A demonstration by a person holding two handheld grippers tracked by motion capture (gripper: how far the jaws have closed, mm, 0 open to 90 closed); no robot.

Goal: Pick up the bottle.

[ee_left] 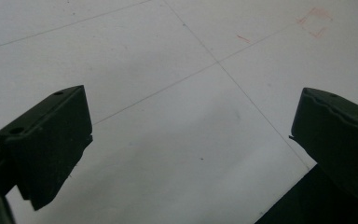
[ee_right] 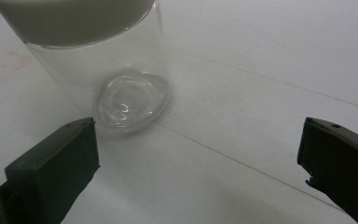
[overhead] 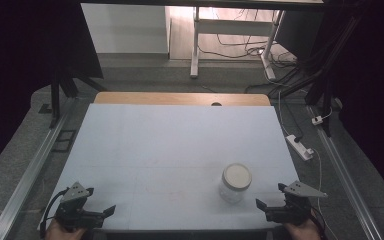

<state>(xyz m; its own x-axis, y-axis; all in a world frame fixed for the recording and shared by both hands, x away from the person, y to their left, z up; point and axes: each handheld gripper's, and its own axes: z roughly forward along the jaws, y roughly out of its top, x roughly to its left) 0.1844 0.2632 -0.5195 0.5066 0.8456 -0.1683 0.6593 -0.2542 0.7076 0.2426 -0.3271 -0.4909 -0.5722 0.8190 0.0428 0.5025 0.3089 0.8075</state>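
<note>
A clear jar point(overhead: 235, 183) with a white lid point(overhead: 236, 175) stands upright on the pale bench point(overhead: 170, 145), toward its near right corner; the right gripper point(overhead: 275, 200) sits just beside it at the bench edge, jaws spread wide and holding nothing; in the right gripper view the jar point(ee_right: 116, 88) stands ahead and to the left of the jaws, not between them; the left gripper point(overhead: 100, 205) rests well apart at the near left corner — released, over bare bench. The reach seems barely begun; the next move probably calls for swinging the right gripper toward the jar until its jaws straddle the glass wall — squarely, below the lid.

Jar point(overhead: 235, 182) on table point(overhead: 170, 145); seemingly near right gripper point(overhead: 271, 197).
</note>
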